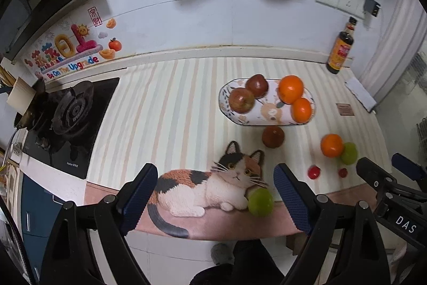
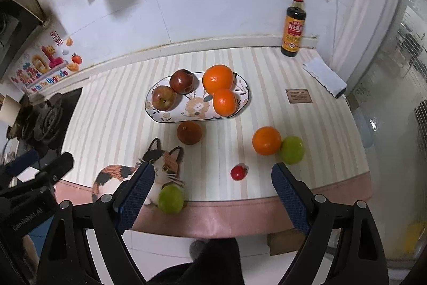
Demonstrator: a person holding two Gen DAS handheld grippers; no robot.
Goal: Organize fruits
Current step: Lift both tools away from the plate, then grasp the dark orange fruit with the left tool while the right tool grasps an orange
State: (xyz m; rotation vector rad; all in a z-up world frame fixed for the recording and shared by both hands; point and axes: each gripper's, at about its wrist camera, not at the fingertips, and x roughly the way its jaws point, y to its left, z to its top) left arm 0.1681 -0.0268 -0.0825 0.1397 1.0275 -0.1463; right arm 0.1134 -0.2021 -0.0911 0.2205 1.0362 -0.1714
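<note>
Sorting judged partly done: two apples (image 2: 173,90) and two oranges (image 2: 221,90) grouped on plate (image 2: 241,104). Dark fruit (image 2: 189,132), orange (image 2: 266,140) touching green fruit (image 2: 292,150), cherry tomato (image 2: 238,172), second green fruit (image 2: 170,199) left loose on striped desk (image 2: 120,111). Both grippers, left (image 1: 216,198) and right (image 2: 213,198), held above, fingers open, empty. Stove (image 1: 72,108) beside; bottle (image 2: 293,23) at wall.

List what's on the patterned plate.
On the plate: two reddish apples on its left side, two oranges on its right. Its printed middle shows bare; whatever lies beneath the fruit is covered.
</note>
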